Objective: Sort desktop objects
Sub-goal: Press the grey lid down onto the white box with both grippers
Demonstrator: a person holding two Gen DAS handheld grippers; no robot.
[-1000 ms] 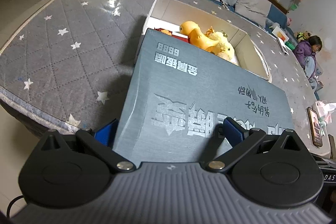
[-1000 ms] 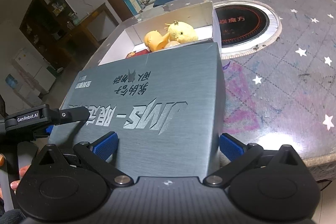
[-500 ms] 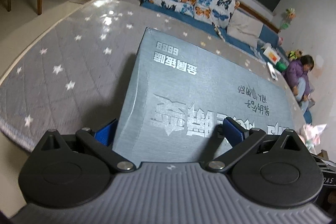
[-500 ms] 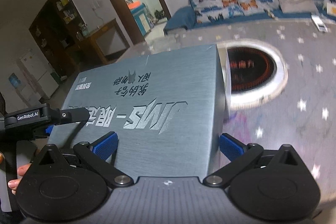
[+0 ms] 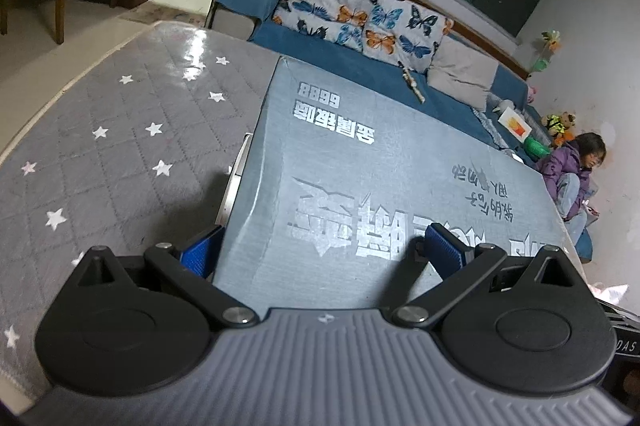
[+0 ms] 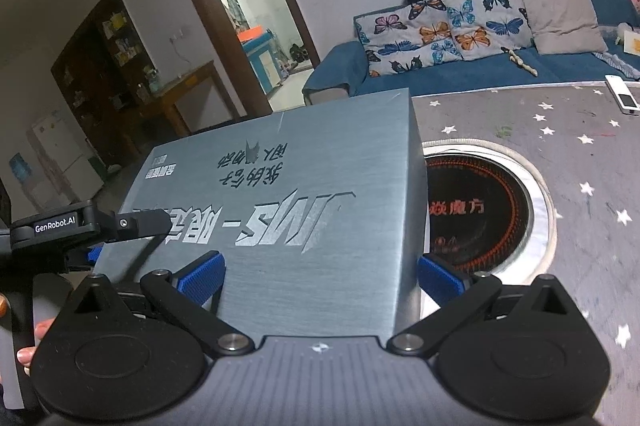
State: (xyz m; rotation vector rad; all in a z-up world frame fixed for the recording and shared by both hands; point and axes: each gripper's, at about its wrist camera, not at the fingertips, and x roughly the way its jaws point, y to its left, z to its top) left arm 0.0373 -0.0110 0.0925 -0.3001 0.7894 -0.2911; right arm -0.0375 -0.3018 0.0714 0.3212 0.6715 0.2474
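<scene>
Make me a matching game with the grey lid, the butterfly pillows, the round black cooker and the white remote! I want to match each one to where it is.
Things:
1. grey lid
2. butterfly pillows
3. round black cooker
4. white remote

Places:
A. set into the middle of the table
B. lying flat near the table's far edge
C. on the blue sofa
D. held between both grippers

Pairs: 1-D, 2-C, 3-A, 4-B
</scene>
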